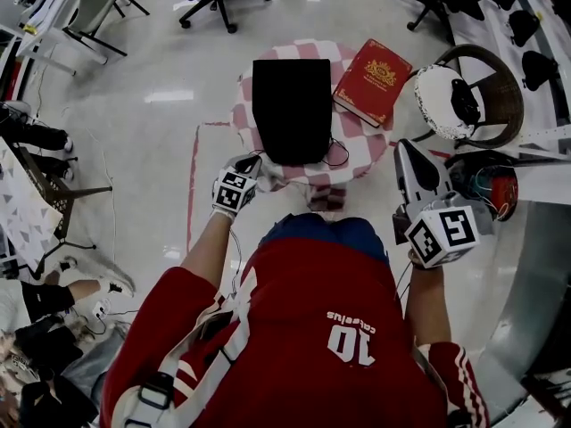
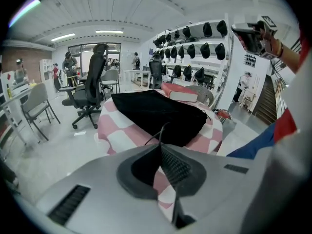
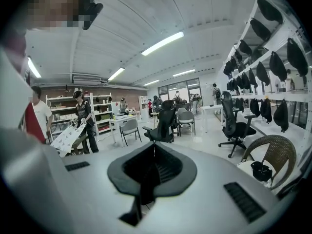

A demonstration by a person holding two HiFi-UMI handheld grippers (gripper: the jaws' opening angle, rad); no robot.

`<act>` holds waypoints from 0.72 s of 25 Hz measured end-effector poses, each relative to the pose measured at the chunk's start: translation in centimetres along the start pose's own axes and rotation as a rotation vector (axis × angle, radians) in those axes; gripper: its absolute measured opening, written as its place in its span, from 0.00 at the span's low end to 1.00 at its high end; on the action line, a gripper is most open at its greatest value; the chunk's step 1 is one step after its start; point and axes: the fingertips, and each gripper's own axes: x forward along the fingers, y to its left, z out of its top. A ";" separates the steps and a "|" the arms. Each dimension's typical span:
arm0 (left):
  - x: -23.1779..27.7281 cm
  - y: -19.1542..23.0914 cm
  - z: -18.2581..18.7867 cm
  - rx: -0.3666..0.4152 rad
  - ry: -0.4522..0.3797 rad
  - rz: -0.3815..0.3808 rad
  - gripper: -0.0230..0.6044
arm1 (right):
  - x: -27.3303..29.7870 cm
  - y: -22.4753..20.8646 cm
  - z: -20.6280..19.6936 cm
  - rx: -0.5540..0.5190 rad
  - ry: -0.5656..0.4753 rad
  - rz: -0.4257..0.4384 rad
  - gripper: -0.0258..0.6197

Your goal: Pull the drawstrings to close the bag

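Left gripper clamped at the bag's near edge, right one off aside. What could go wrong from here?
The left gripper is shut on a thin black drawstring; so fine a cord may slip out when pulled.
The right gripper is shut, empty and held aside, so nothing braces the flat black fabric bag; it may slide off the pink-checked round table instead of cinching.

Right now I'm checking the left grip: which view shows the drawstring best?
The left gripper view: the drawstring runs from the black bag into the shut left gripper. The head view shows only a thin loop beside the bag; the right gripper view, none.
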 end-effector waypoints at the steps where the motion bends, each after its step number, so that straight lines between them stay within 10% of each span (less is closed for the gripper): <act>1: -0.2 -0.1 0.4 -0.016 -0.006 -0.005 0.05 | 0.0 0.0 0.1 -0.002 0.005 0.001 0.07; 18: -4.2 -3.6 9.6 -0.089 -0.115 -0.106 0.05 | -0.2 -1.2 4.2 0.012 -0.015 0.007 0.07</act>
